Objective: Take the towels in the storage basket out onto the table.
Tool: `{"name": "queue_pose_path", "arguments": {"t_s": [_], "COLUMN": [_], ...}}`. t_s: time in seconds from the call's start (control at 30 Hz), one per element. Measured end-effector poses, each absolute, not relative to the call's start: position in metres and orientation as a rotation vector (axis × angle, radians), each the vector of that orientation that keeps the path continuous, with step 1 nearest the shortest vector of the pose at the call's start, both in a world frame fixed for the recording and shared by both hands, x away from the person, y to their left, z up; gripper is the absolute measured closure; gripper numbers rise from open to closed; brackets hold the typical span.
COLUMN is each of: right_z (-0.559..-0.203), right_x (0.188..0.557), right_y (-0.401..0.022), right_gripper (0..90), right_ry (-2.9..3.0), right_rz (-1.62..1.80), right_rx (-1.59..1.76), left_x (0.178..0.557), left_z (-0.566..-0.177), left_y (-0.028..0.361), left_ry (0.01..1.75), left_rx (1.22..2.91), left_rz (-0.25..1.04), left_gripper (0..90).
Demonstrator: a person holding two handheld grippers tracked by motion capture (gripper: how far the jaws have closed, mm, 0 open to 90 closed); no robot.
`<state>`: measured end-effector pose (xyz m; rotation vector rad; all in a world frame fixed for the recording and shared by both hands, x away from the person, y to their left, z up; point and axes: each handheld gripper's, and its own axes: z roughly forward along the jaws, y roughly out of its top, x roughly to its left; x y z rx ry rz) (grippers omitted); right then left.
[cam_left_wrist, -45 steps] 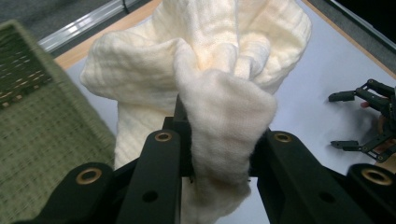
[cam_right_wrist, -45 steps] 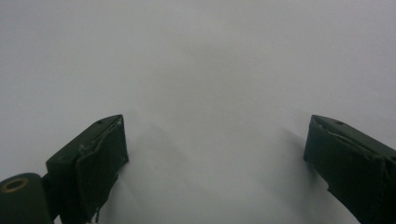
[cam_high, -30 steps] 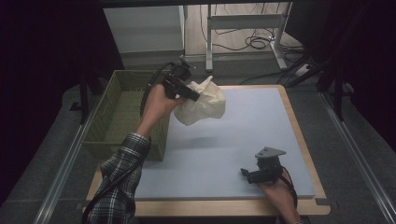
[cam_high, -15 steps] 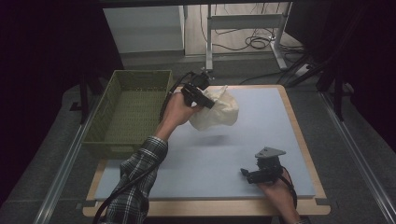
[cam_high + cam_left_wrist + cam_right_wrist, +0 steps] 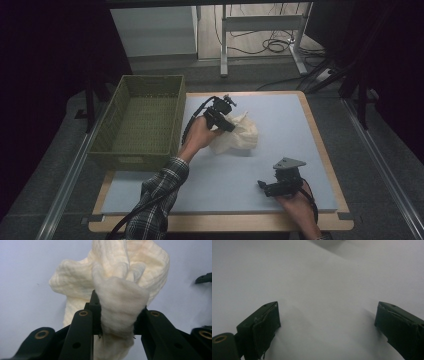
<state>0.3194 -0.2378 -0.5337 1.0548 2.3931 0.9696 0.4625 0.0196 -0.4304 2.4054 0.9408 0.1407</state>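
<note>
A crumpled cream cloth (image 5: 241, 138) lies on the pale blue mat (image 5: 285, 115), just right of the green basket. My left gripper (image 5: 229, 126) is down at the cloth's left side. In the left gripper view a thick fold of the cloth (image 5: 120, 307) sits between the two black jaws and touches both pads. The left gripper (image 5: 117, 315) has just been opening a little, with the cloth still pinched. My right gripper (image 5: 261, 186) rests low on the mat near the front right. In its own view the right gripper (image 5: 327, 315) stands wide open over bare mat.
An empty green mesh basket (image 5: 142, 150) stands at the table's left side, overhanging the mat. The wooden table edge (image 5: 320, 145) frames the mat. Desk legs and cables (image 5: 270, 45) lie on the floor behind the table.
My left hand carried the cloth away from the basket, to the right and down onto the mat. The right gripper stayed where it was.
</note>
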Motion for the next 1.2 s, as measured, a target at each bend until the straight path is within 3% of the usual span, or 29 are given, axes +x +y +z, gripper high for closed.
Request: {"name": "queue_pose_path", "arguments": {"t_s": [0.2,0.4,0.57,0.73,0.97,1.2], "right_z": [-0.534,-0.534,-0.534,-0.533,-0.522,-0.496], "right_x": [0.319,0.319,0.319,0.320,0.322,0.345], "right_y": [-0.238,-0.238,-0.238,-0.239,-0.243,-0.245], "right_gripper": [6.1,6.1,6.3,7.8,25.5,42.2], "right_ry": [2.394,2.393,2.395,2.392,2.415,2.438], "right_rz": [0.970,0.971,0.972,0.975,0.980,1.015], "right_rx": [1.057,1.057,1.058,1.060,1.062,1.046], "left_x": [0.459,0.455,0.448,0.438,0.423,0.418], "left_z": [-0.456,-0.474,-0.471,-0.464,-0.457,-0.441], "left_y": [0.017,0.017,0.023,0.029,0.039,0.049], "left_ry": [0.958,0.987,0.979,0.968,0.963,0.959], "left_rx": [2.395,2.378,2.363,2.361,2.357,2.323], "left_rz": [0.087,0.045,0.057,0.075,0.069,0.101], "left_gripper": [63.5,39.5,29.8,27.4,28.0,39.7]}}
